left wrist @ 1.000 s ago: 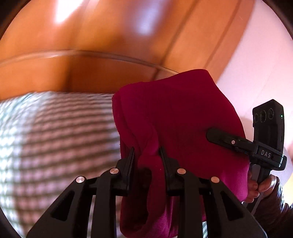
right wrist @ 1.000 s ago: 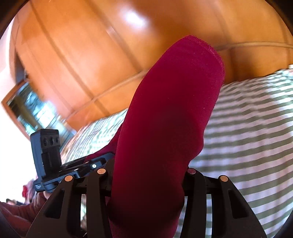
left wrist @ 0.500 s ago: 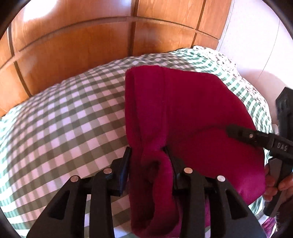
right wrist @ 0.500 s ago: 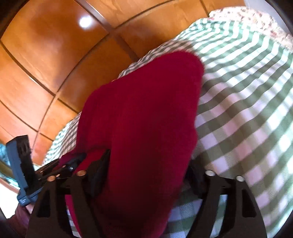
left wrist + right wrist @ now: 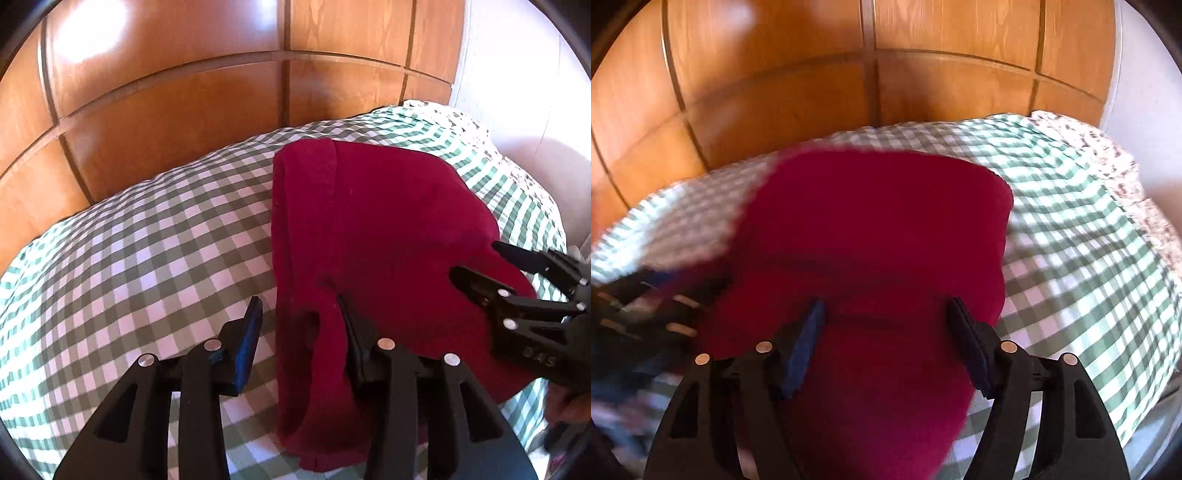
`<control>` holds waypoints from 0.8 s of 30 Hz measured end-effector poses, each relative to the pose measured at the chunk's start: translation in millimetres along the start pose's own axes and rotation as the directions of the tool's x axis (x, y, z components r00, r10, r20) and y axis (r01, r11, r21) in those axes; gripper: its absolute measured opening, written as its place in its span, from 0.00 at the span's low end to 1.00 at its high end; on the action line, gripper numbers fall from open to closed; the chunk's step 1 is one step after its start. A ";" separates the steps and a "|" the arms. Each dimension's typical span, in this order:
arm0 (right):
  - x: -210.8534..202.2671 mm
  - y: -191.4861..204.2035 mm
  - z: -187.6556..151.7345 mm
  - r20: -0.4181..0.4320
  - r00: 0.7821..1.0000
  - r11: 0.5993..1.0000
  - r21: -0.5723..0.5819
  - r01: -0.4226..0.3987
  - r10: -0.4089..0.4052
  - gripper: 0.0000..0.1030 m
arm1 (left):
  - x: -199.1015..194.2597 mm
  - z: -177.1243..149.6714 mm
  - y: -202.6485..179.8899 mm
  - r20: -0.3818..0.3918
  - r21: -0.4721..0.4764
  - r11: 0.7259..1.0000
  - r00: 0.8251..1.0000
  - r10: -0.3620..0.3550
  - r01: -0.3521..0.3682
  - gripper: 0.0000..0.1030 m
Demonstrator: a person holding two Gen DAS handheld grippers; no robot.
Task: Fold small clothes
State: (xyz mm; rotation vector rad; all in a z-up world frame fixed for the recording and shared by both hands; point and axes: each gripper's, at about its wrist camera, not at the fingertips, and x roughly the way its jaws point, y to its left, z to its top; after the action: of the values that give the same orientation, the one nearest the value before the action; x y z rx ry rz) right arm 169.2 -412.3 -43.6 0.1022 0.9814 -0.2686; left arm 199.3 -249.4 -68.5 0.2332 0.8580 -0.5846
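Dark red garment [image 5: 373, 236] flat on green checked bedspread [image 5: 147, 251], left gripper [image 5: 299, 325] spread wide, one finger under its near edge, right gripper [image 5: 886, 325] wide above it

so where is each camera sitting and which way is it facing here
Left wrist: sits on the left gripper, looking forward along its open fingers, down at the dark red folded garment on the green-and-white checked bedspread; the right gripper enters from the right.
Right wrist: sits on the right gripper, facing the same garment between its open fingers; the left gripper is a blur at left.
Both share the garment, the bedspread and the wooden panelled headboard.
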 end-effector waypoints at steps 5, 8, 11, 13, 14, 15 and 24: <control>-11.4 -0.3 -3.0 0.008 0.999 0.998 0.036 0.043 -0.044 0.68 | -14.4 -0.9 11.0 0.007 -0.084 0.996 1.000 -0.019 0.020 0.49; -27.0 6.0 -4.1 0.024 0.997 0.997 0.037 0.072 -0.073 0.73 | -28.1 -5.8 14.3 0.031 -0.108 0.994 1.000 0.005 -0.002 0.56; -42.7 12.0 -7.0 0.044 0.997 0.997 0.065 0.052 -0.055 0.73 | -37.1 -10.6 16.7 0.047 -0.121 0.993 0.999 0.002 0.004 0.56; -54.1 17.0 -12.1 0.055 0.997 0.997 0.068 0.042 -0.046 0.74 | -45.1 -13.9 16.1 0.065 -0.120 0.993 0.998 0.011 -0.003 0.56; -58.2 19.1 -14.2 0.057 0.998 0.997 0.065 0.037 -0.041 0.74 | -47.6 -14.6 15.9 0.069 -0.119 0.993 0.998 0.011 -0.003 0.56; -63.2 22.0 -18.0 0.061 0.997 0.998 0.055 0.037 -0.041 0.74 | -50.8 -16.1 15.5 0.074 -0.119 0.993 0.997 0.013 -0.004 0.56; -75.4 33.5 -41.2 0.063 0.997 0.998 0.021 0.052 -0.054 0.73 | -56.3 -23.4 14.1 0.082 -0.125 0.992 0.996 0.031 -0.021 0.56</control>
State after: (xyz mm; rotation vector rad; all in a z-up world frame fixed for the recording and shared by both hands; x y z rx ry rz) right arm 105.4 -358.1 -5.0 0.0852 0.9191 -0.3285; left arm 163.6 -206.1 -40.8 0.1058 0.8056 -0.5115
